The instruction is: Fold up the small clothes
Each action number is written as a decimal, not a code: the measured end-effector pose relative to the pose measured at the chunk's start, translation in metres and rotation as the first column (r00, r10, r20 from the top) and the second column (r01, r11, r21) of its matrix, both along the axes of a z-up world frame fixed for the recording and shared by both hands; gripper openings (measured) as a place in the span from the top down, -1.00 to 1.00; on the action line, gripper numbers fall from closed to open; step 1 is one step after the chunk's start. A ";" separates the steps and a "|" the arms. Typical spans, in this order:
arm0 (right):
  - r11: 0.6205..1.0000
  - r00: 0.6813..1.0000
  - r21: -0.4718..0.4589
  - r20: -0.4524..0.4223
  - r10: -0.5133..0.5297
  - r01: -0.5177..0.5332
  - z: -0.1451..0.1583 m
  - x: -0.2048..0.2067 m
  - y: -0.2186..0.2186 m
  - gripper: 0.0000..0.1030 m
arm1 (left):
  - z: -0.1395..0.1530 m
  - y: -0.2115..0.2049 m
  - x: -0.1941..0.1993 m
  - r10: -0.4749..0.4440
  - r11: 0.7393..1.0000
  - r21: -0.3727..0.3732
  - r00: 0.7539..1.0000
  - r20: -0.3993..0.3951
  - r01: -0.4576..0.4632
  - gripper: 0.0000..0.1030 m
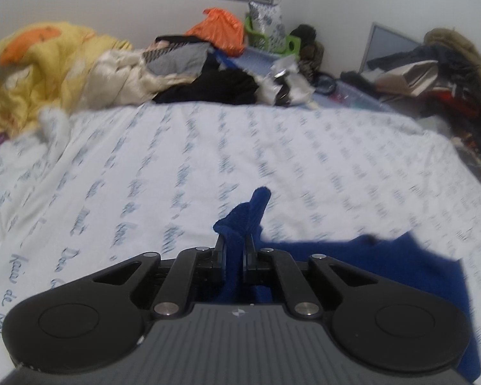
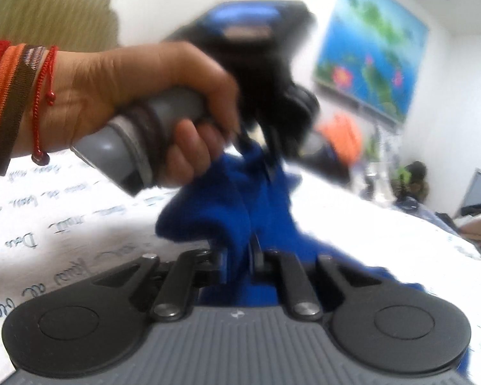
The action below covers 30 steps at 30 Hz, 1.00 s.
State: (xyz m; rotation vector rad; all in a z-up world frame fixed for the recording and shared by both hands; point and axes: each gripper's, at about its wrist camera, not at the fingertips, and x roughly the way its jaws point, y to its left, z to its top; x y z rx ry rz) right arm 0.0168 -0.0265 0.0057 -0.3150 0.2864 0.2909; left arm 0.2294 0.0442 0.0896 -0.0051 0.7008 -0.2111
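Both tools, left tool [image 1: 234, 243] and right tool [image 2: 240, 256], pinch the blue garment [image 1: 352, 256].

Garment [image 1: 352, 266] on bedsheet [image 1: 208, 160]; clothes pile [image 1: 192, 70] behind, along wall [image 1: 80, 0].

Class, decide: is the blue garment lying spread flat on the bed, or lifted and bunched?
Lifted and bunched: the blue garment is pinched in both the left gripper and right gripper, partly trailing on the bedsheet.

left wrist: low over bed [image 1: 272, 147], aimed at 12 o'clock clutter | right wrist: close, aimed leftward | shared: blue garment [image 1: 384, 266], wall picture [image 2: 372, 45]
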 end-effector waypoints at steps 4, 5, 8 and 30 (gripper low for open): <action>0.996 0.996 0.047 0.031 -0.079 0.077 0.010 -0.013 -0.039 0.80 | 0.018 -0.041 -0.007 -0.020 1.000 -0.017 1.000 0.018 0.021 0.84; 0.993 0.994 0.059 0.036 -0.100 0.098 0.013 -0.017 -0.050 0.80 | 0.021 -0.052 -0.009 -0.031 0.999 -0.028 0.999 0.021 0.032 0.84; 0.982 0.985 0.093 0.038 -0.166 0.162 0.018 -0.024 -0.082 0.81 | 0.027 -0.090 -0.015 -0.073 0.996 -0.041 0.997 0.041 0.074 0.84; 0.808 0.882 0.368 -0.289 -0.371 0.461 -0.024 -0.049 -0.243 0.81 | -0.061 -0.270 -0.024 -0.346 0.935 0.060 0.937 -0.050 0.349 0.26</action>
